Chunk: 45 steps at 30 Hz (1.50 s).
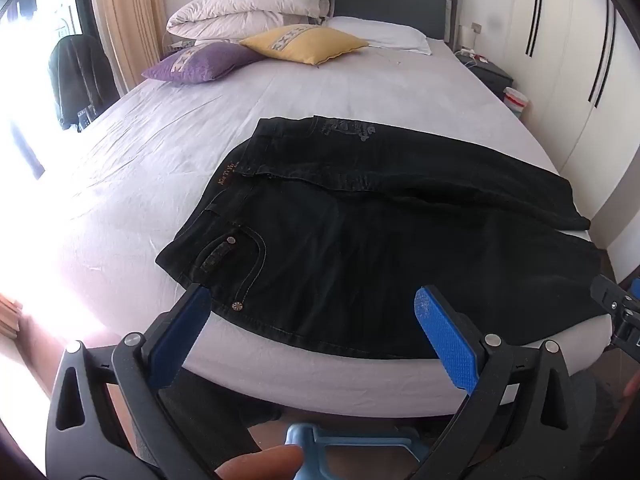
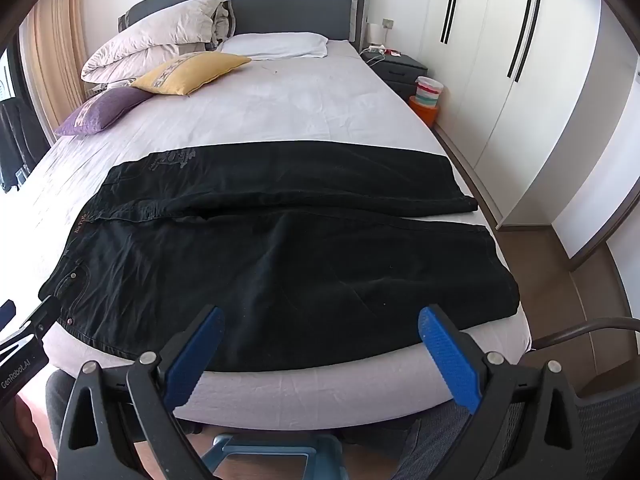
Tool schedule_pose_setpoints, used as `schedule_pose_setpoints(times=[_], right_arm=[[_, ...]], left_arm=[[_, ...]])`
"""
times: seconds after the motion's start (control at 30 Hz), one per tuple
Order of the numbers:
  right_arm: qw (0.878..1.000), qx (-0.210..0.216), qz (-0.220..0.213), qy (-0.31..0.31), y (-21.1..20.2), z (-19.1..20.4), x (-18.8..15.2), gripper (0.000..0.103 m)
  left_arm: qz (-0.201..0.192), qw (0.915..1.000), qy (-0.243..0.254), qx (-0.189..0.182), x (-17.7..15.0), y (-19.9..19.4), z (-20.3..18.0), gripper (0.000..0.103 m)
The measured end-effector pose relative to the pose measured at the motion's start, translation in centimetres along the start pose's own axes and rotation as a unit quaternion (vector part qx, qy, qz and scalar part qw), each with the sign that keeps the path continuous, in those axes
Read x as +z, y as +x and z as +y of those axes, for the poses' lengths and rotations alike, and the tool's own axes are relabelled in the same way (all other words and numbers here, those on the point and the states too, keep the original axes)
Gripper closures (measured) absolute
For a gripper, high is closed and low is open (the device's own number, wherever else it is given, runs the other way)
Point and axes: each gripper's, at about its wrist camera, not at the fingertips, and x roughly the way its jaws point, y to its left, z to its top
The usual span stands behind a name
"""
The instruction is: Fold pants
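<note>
Black pants (image 2: 280,248) spread flat across the bed (image 2: 280,112), waistband left; left tongs (image 1: 312,320) and right tongs (image 2: 320,336) gape wide, empty, at the bed's near edge.

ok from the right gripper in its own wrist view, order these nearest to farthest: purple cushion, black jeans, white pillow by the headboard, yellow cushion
1. Black denim jeans, spread across the near end of the bed, just beyond the open right gripper.
2. Purple square cushion, far left side.
3. Yellow square cushion, left of centre, behind the purple one.
4. Flat white pillow, against the grey headboard.
</note>
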Motion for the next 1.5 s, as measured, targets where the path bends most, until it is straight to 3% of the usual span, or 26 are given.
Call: schedule_pose_setpoints(times=[1.5], right_arm=[[1.000,0.007,0.007,-0.003,0.1,0.2,-0.1,0.003]], left_arm=[[0.002,1.0000,0.005,0.000,-0.1,0.2,-0.5,0.000]])
